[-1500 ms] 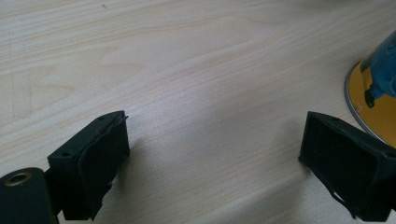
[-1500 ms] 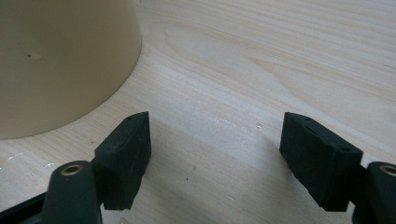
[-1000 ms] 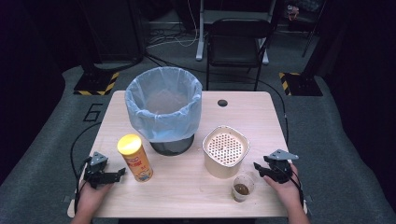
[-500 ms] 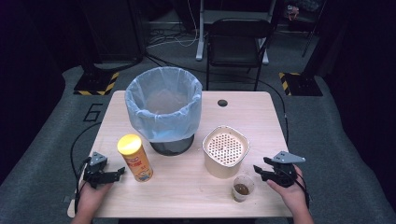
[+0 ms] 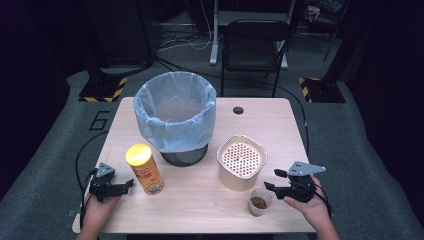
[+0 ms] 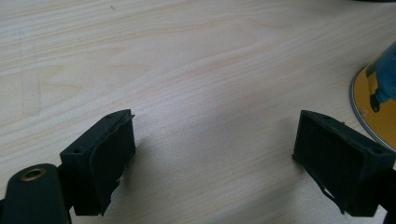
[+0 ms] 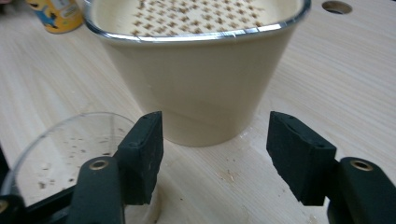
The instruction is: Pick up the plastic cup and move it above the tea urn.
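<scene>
The cream strainer bowl (image 5: 241,161) is sitting near the middle of the wooden table (image 5: 270,125) and is serving as the reference point here.

Behind it and to its left, a black bin lined with a pale blue bag (image 5: 175,116) is standing upright. To the bowl's left, beyond the bin's base, a yellow snack can (image 5: 144,169) is standing upright. Just in front of the bowl, toward the person, a small clear cup (image 5: 259,201) is holding some brown matter at its bottom. A round hole (image 5: 238,110) is lying in the tabletop behind the bowl.

The right gripper (image 5: 276,180) is hovering to the bowl's right front, beside the cup, with its jaws spread apart and gripping nothing. The left gripper (image 5: 128,184) is resting well to the bowl's left, just beside the can, with its jaws also spread and empty.

The right gripper view is showing detail the high view is not resolving: the bowl's (image 7: 196,79) perforated insert and shiny rim, the cup's (image 7: 65,149) speckled wall next to the left-hand jaw, and the can (image 7: 56,14) far behind. The left gripper view is showing bare wood grain between the wide jaws and the can's (image 6: 378,102) lower edge by the right-hand jaw.
</scene>
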Available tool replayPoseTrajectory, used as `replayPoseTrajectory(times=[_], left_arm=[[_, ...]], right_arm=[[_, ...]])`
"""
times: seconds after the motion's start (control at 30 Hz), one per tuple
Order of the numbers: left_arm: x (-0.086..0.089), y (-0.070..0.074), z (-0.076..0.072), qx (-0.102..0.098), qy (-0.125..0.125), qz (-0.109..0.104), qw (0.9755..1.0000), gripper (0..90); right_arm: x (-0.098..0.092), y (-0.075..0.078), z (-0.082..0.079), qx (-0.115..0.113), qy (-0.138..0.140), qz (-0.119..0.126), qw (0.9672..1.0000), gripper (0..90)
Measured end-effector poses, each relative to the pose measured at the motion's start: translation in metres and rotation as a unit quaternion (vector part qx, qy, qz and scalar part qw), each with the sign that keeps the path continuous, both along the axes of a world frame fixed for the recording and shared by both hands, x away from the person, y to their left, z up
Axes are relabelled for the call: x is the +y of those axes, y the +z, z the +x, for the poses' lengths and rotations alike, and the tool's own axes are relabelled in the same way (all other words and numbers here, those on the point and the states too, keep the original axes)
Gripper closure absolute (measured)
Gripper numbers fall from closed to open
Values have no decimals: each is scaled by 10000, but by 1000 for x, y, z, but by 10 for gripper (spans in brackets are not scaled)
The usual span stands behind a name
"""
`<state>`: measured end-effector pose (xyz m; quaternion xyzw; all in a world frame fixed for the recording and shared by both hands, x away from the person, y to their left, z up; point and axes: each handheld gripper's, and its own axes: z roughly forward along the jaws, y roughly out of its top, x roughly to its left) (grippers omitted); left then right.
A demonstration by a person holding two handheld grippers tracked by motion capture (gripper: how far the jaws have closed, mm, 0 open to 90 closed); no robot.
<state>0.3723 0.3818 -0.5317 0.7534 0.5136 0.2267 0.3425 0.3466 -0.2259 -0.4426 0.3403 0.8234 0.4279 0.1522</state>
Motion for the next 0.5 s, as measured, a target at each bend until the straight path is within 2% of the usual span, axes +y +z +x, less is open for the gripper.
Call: replayPoseTrajectory(times=[0.1,0.2,0.3,0.33,0.47,0.5], left_arm=[[0,0,0,0,1,-1,10000,123],[0,0,0,0,0,0,10000,123],[0,0,0,0,4,-1,10000,122],[0,0,0,2,10,-1,10000,122],[0,0,0,3,26,-7,10000,122],[0,0,0,-2,28,-9,10000,122]], right_arm=[[1,8,-1,-4,30,58,10000,324],[2,12,-4,-12,212,115,9997,256],[5,11,-9,70,226,227,9995,179],[8,10,-11,125,71,340,9993,166],[14,6,-17,186,3,331,9993,150],[18,4,-21,145,74,309,9994,149]])
